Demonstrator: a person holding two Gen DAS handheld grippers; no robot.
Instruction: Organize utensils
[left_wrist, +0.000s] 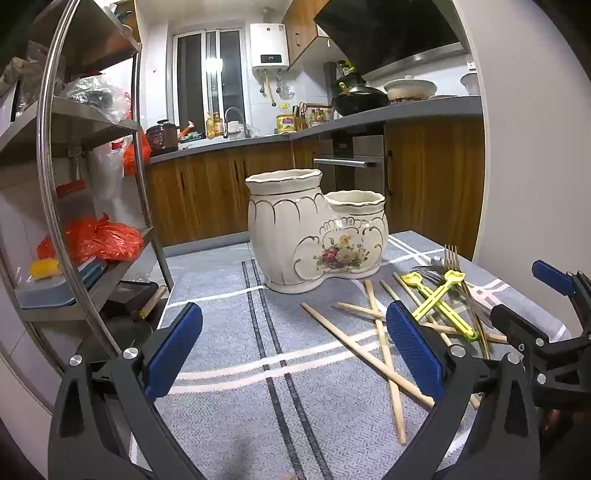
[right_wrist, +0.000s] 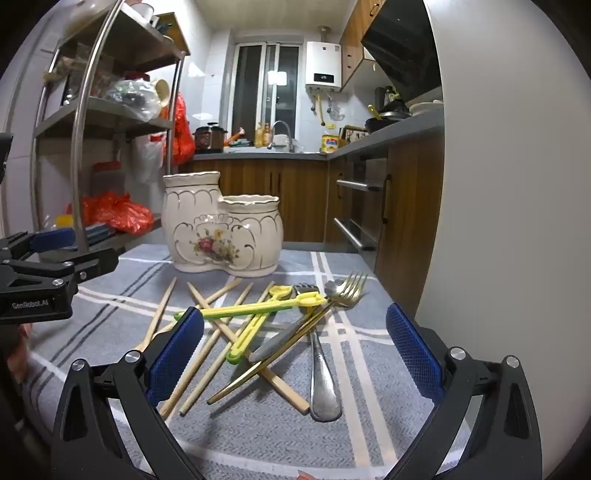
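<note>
Grey striped cloth (right_wrist: 258, 435) under a flowered ceramic holder (right_wrist: 221, 232), scattered chopsticks (right_wrist: 199, 373) and forks (right_wrist: 347, 291). Wooden kitchen cabinets (left_wrist: 207, 192) behind, steel shelving (left_wrist: 74, 177) leftward. Left gripper (left_wrist: 295, 347) and right gripper (right_wrist: 295, 343) both spread wide, empty.

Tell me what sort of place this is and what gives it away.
A home kitchen, most likely. A range hood hangs over a wok on the counter, a faucet stands under the window, and a wall-mounted water heater sits beside it. The ceramic utensil holder fits too.
</note>
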